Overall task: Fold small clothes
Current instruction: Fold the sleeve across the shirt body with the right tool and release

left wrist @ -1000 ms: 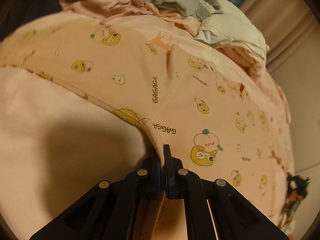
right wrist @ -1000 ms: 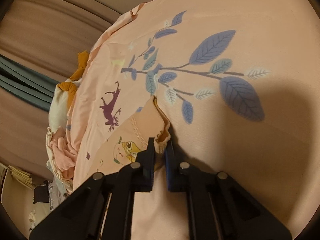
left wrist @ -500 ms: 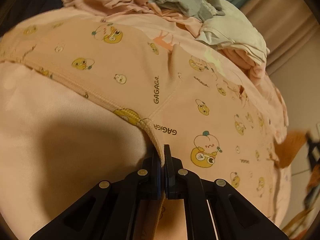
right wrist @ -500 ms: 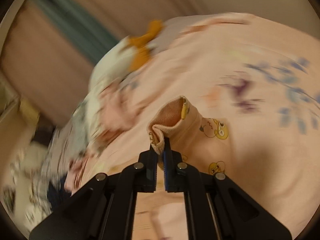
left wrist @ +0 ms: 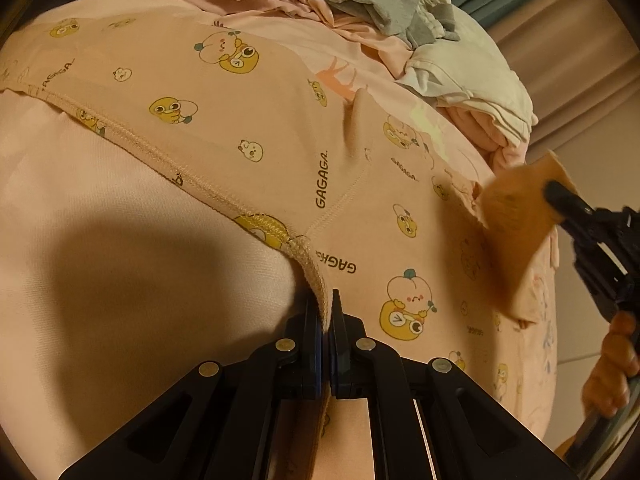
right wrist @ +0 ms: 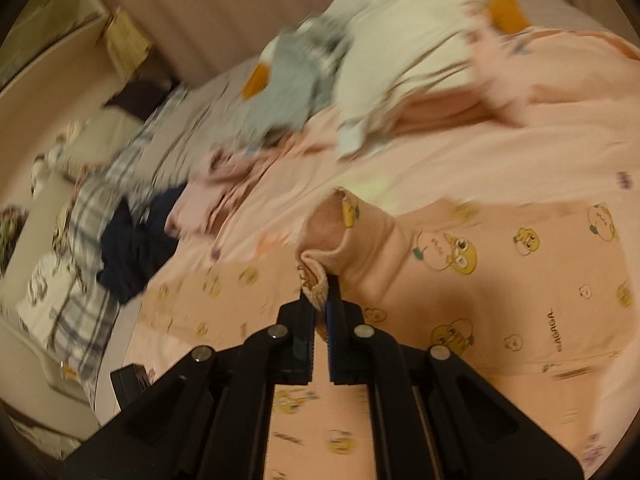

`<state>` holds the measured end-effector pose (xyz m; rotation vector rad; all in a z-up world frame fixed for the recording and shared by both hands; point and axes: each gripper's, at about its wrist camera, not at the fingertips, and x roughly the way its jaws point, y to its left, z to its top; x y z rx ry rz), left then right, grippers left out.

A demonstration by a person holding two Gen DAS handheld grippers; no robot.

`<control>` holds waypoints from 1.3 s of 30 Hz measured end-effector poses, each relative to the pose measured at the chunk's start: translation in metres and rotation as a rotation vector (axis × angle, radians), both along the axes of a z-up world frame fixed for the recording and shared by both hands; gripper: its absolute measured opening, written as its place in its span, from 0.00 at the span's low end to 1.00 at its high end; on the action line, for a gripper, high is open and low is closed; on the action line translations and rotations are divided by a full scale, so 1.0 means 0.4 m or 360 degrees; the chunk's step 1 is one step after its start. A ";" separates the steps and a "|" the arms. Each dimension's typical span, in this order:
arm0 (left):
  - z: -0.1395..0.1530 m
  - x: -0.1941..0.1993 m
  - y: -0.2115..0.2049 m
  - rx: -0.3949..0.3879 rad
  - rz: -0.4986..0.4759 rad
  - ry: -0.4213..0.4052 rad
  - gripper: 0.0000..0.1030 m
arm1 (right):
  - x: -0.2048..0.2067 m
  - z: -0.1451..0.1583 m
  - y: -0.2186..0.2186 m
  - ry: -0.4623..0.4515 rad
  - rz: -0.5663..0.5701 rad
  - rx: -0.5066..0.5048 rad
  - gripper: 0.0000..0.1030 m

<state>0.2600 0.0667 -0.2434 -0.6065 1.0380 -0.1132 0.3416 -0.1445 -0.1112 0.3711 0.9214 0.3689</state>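
Peach garment [left wrist: 248, 128]: hem clenched in left gripper [left wrist: 327, 312]; cuff clenched and lifted in right gripper [right wrist: 322, 304]

Left claw [left wrist: 327, 312], right claw [right wrist: 320, 304]: matte black angular arms, round silver screws, blue ribbed pads.

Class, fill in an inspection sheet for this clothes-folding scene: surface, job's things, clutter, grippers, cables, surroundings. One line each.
Surface: pink printed bedsheet.
Job's things: peach cartoon-print garment spread out; one end lifted.
Clutter: heap of grey, white and pink clothes; dark and plaid clothes at the edge.
Grippers: left gripper shut on the garment's hem; right gripper shut on its cuff.
Cables: nothing seen.
Surroundings: curtains; the rest is blurred.
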 end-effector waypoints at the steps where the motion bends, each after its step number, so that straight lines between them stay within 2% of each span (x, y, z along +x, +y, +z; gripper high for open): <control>1: 0.001 0.000 0.000 -0.0002 0.0002 0.0001 0.06 | 0.000 -0.009 0.025 0.0013 0.0033 -0.0013 0.05; 4: 0.003 -0.002 0.000 -0.0014 0.0009 -0.0011 0.06 | 0.004 -0.037 0.099 0.0031 0.0103 -0.0092 0.06; 5: 0.003 -0.003 0.004 -0.0030 0.0011 -0.0017 0.06 | 0.006 -0.043 0.118 0.0030 0.0124 -0.0146 0.09; 7: 0.006 -0.001 0.013 -0.0133 0.0003 -0.0019 0.06 | 0.003 -0.052 0.137 0.0059 0.0182 -0.0285 0.14; 8: 0.008 0.000 0.017 -0.0161 0.0014 -0.0005 0.07 | -0.002 -0.052 0.138 0.0064 0.0207 -0.0310 0.25; 9: 0.013 0.001 0.018 -0.0155 0.0033 0.0026 0.07 | -0.016 -0.044 0.131 0.0048 0.0249 -0.0329 0.42; 11: 0.041 -0.005 0.005 -0.0038 0.0040 0.0058 0.10 | -0.038 -0.018 0.096 0.0007 0.0258 -0.0378 0.61; 12: 0.059 -0.011 -0.003 0.0030 0.0034 0.0055 0.13 | -0.056 -0.002 0.068 -0.0024 0.0245 -0.0411 0.66; 14: 0.104 -0.034 -0.024 0.0101 0.0004 -0.0009 0.46 | -0.104 0.046 -0.015 -0.0125 0.0195 -0.0480 0.67; 16: 0.155 -0.061 -0.040 0.0048 -0.0058 -0.0121 0.57 | -0.136 0.074 -0.101 -0.0164 0.0161 -0.0548 0.67; 20: 0.222 -0.066 -0.055 -0.0236 -0.0083 -0.0283 0.57 | -0.182 0.081 -0.279 -0.0147 -0.0022 -0.0678 0.69; 22: 0.224 -0.031 -0.077 -0.0276 -0.0125 -0.0305 0.57 | -0.195 0.054 -0.379 -0.0077 -0.0111 -0.0627 0.69; 23: 0.217 -0.007 -0.089 -0.0290 -0.0131 -0.0279 0.57 | -0.198 0.041 -0.411 -0.0036 -0.0141 -0.0593 0.69; 27: 0.120 0.079 -0.131 -0.0444 -0.0162 0.0030 0.57 | -0.207 -0.033 -0.520 0.0117 -0.0266 -0.0416 0.69; 28: 0.101 0.088 -0.142 -0.0442 -0.0160 0.0063 0.57 | -0.204 -0.053 -0.529 0.0138 -0.0267 -0.0398 0.69; 30: 0.066 0.104 -0.161 -0.0356 -0.0117 0.0091 0.56 | -0.194 -0.087 -0.531 0.0151 -0.0274 -0.0457 0.68; 34: 0.038 0.142 -0.176 -0.0306 -0.0043 0.0038 0.55 | -0.169 -0.136 -0.525 0.0164 -0.0232 -0.0511 0.66; 36: 0.042 0.162 -0.179 -0.0286 0.0006 0.0014 0.51 | -0.149 -0.165 -0.506 0.0174 -0.0181 -0.0542 0.56; 39: 0.035 0.194 -0.167 -0.0189 0.0084 0.0029 0.26 | -0.137 -0.186 -0.482 0.0136 -0.0128 -0.0649 0.50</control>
